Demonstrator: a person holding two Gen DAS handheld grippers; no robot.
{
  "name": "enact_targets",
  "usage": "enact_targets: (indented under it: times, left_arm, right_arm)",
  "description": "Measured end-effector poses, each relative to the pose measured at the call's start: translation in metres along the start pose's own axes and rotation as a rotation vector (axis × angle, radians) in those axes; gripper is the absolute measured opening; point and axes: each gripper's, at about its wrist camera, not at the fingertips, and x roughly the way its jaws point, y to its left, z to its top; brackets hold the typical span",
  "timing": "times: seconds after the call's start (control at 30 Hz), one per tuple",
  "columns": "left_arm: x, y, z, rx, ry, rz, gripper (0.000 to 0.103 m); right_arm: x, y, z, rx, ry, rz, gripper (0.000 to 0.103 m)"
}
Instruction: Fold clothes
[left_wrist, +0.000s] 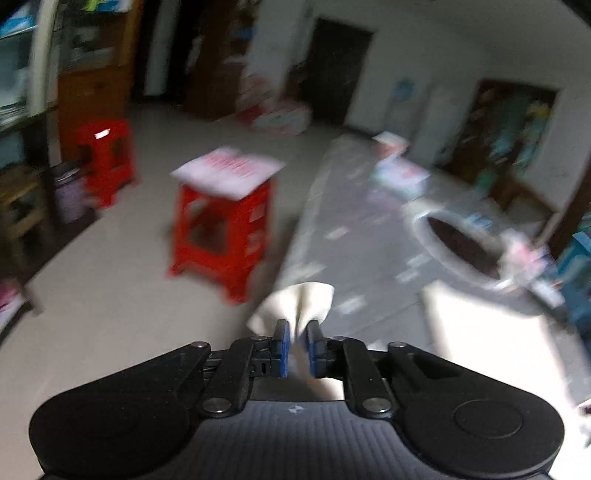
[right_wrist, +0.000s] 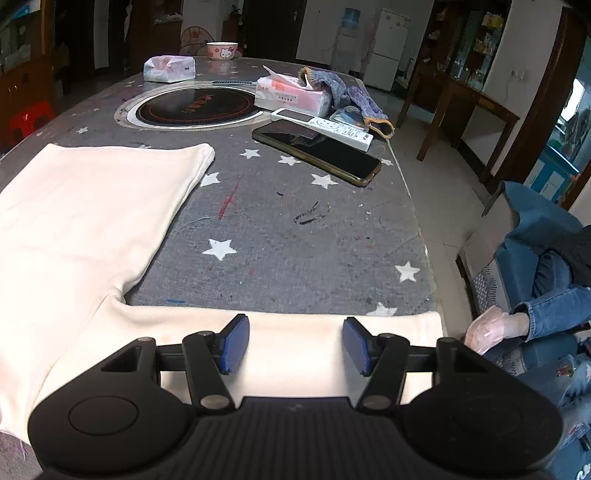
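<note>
A cream garment (right_wrist: 88, 206) lies spread on the grey star-print table (right_wrist: 295, 229), one sleeve stretched toward the right edge. My right gripper (right_wrist: 295, 345) hovers open just above that sleeve, and its blue pads (right_wrist: 236, 343) are not pressing on the cloth. In the blurred left wrist view my left gripper (left_wrist: 297, 345) is shut on a bunched corner of the cream garment (left_wrist: 295, 306), which sticks up between the blue pads. More pale cloth (left_wrist: 480, 332) lies on the table to the right.
On the table's far half sit an inset round cooktop (right_wrist: 192, 107), a phone (right_wrist: 317, 151), a white remote (right_wrist: 321, 127), tissue packs (right_wrist: 291, 94), a knit glove (right_wrist: 347, 96) and a bowl (right_wrist: 221, 50). A seated person's legs (right_wrist: 546, 306) are at the right. Red stools (left_wrist: 221, 236) stand on the floor.
</note>
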Motion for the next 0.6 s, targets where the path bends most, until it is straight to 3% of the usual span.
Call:
enact_targets:
  times: [0.1, 0.2, 0.27, 0.3, 0.37, 0.6]
  left_arm:
    - [0.006, 0.024, -0.011, -0.018, 0.047, 0.128, 0.014]
    - [0.003, 0.034, -0.017, -0.054, 0.059, 0.173, 0.019]
    - [-0.003, 0.024, -0.02, -0.059, 0.063, 0.1, 0.025]
    - [-0.006, 0.011, -0.022, -0.034, 0.06, 0.064, 0.033]
    - [-0.009, -0.017, -0.027, 0.027, 0.063, -0.004, 0.038]
    - [-0.002, -0.13, -0.052, 0.203, 0.117, -0.279, 0.038]
  right_arm:
    - [0.0, 0.001, 0.002, -0.002, 0.007, -0.003, 0.058]
    - [-0.008, 0.006, 0.002, -0.015, -0.004, 0.005, 0.058]
    - [-0.016, 0.013, 0.002, -0.033, -0.016, 0.029, 0.058]
    - [-0.02, 0.017, 0.003, -0.045, -0.022, 0.044, 0.058]
    - [-0.029, 0.028, 0.003, -0.07, -0.032, 0.084, 0.058]
    - [-0.051, 0.081, -0.002, -0.188, -0.058, 0.255, 0.058]
